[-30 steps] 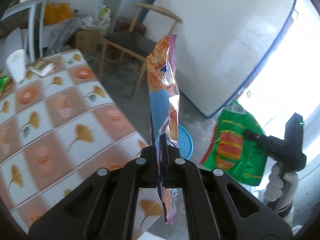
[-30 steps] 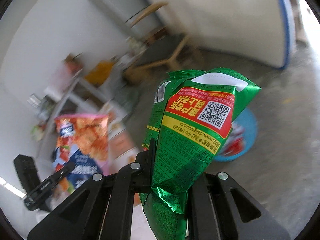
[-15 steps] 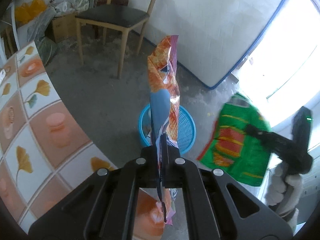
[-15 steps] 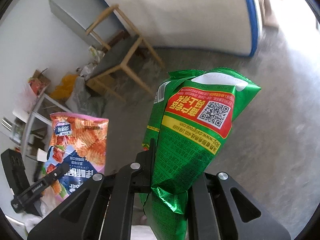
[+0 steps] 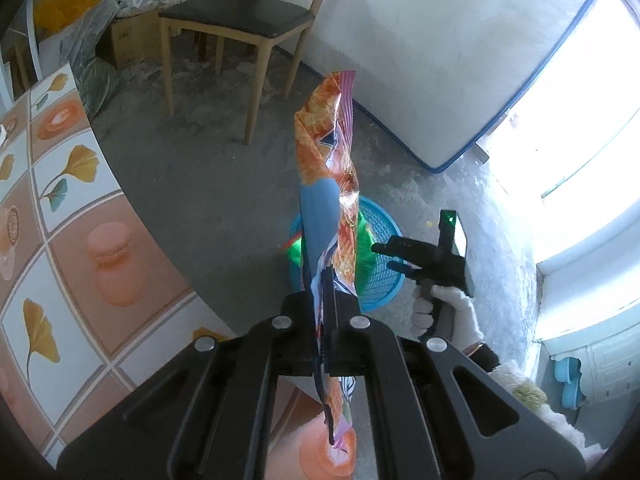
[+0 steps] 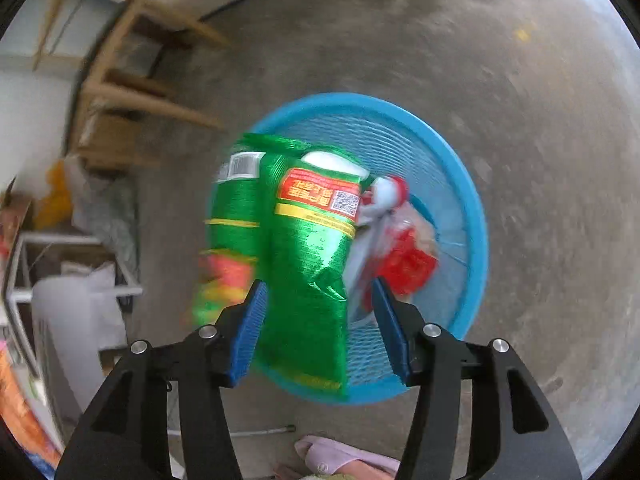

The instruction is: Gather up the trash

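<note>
Right gripper (image 6: 318,316), lower centre of the right wrist view — jaws opening, the green snack bag (image 6: 308,264) loose between them above the blue basket (image 6: 472,208). Left gripper (image 5: 329,300), lower centre of its view — clamped on the orange snack bag (image 5: 326,184), which stands upright.

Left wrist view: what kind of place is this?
Probably a lived-in home room, half dining area, half storage: a table with a patterned cloth, a wooden chair on bare concrete floor, and a mattress leaning against the wall, with boxes and bags piled behind.
</note>
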`<state>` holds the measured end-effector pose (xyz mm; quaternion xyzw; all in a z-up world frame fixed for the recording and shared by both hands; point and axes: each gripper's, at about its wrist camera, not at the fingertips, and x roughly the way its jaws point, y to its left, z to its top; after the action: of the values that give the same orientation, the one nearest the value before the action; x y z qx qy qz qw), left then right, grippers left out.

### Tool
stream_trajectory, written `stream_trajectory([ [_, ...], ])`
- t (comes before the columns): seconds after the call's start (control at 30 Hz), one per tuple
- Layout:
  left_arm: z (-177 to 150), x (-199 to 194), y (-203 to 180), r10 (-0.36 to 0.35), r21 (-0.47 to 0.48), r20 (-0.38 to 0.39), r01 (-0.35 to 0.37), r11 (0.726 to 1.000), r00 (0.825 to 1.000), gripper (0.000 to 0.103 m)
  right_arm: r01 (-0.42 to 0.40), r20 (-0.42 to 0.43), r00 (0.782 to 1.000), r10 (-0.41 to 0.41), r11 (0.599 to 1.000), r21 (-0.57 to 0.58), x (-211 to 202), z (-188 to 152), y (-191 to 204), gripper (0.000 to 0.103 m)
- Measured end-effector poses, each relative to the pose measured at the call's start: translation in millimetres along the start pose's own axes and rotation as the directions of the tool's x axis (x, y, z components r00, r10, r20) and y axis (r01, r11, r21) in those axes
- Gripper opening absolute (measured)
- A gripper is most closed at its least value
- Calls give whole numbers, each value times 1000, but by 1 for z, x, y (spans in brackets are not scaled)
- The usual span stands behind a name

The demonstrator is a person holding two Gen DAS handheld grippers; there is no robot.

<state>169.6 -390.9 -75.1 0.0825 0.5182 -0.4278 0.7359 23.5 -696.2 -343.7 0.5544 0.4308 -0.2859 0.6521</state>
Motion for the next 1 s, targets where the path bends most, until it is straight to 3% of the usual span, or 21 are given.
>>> stream_trajectory([
  [0.27,12,32,-4,-27,-9,-52,26,1000,998,0,-32,86,996,34,999,-26,-46,-16,-28,53],
  [0.5,36,91,-43,-72,20,-156,76,997,985,0,-125,114,986,125,992,-4,-112,-68,-75,53],
  [0.67,54,147,-68,-65,18,-200,70,997,978,0,-129,102,987,122,990,60,-141,-108,-122,53],
  [0.73,59,173,-70,-82,-29,-218,77,997,972,10,-119,91,990,110,988,97,-149,-123,-144,53],
  [0.8,59,201,-66,-55,-75,-260,36,997,964,38,-105,81,992,95,985,137,-155,-136,-166,53],
  [0.9,55,217,-60,5,-92,-288,-33,995,957,42,-77,81,995,65,983,165,-164,-149,-187,53],
  [1.0,55,202,-55,-3,-100,-277,-26,995,961,42,-34,103,995,19,988,147,-173,-152,-192,53],
])
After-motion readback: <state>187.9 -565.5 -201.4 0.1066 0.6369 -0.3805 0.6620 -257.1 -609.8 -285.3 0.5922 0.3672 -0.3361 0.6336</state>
